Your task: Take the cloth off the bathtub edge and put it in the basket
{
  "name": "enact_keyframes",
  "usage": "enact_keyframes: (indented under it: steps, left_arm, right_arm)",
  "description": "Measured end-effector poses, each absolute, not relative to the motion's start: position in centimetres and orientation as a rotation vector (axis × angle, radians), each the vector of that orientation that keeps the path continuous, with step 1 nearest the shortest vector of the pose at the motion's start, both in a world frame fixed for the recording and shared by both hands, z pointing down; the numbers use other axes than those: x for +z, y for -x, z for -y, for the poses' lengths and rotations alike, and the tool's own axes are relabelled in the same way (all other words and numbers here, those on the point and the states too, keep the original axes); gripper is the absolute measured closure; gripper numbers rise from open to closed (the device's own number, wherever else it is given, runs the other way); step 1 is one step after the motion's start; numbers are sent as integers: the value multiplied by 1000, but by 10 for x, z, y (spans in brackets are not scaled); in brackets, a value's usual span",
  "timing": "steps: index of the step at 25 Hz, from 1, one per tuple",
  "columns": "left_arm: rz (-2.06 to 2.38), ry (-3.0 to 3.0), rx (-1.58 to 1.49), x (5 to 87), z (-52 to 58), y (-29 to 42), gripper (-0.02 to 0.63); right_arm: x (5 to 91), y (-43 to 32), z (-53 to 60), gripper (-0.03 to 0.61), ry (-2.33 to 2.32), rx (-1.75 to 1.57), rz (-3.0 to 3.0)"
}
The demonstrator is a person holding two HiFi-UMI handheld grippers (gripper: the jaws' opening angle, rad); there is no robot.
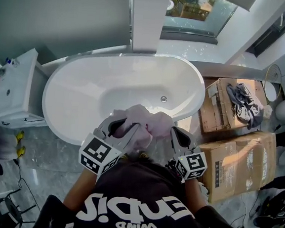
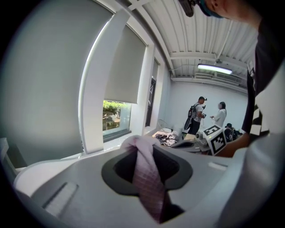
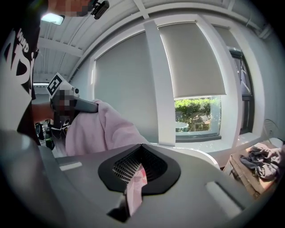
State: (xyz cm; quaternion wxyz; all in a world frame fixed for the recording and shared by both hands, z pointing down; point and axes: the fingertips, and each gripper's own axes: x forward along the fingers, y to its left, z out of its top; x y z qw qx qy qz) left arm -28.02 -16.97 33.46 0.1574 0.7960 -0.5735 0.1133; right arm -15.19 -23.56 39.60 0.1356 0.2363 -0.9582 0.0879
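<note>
Bathroom with a white tub (image 1: 100, 85): at its near rim the pink cloth (image 1: 144, 121) hangs bunched, left gripper (image 1: 115, 127) and right gripper (image 1: 176, 135) each clamped on a fold. The lift seems done; next it goes to the basket, which I cannot spot.

Pink cloth (image 2: 147, 178) in left tool (image 2: 149, 171)

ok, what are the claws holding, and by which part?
Both grip the pink cloth: left claw on a bunched fold at its left, right claw on an edge at its right.
</note>
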Motion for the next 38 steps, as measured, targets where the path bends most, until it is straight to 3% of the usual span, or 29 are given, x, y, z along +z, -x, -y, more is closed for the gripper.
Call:
enact_keyframes:
  steps: [13,38]
  left_arm:
    - [1190,-2622,301,315,199,192,540]
    - [159,-2926,365,310,131,-31,541]
  right_arm:
    - [370,31,226,569,-1367,253,2588]
    - [362,-187,-11,569,-2416,318,1790]
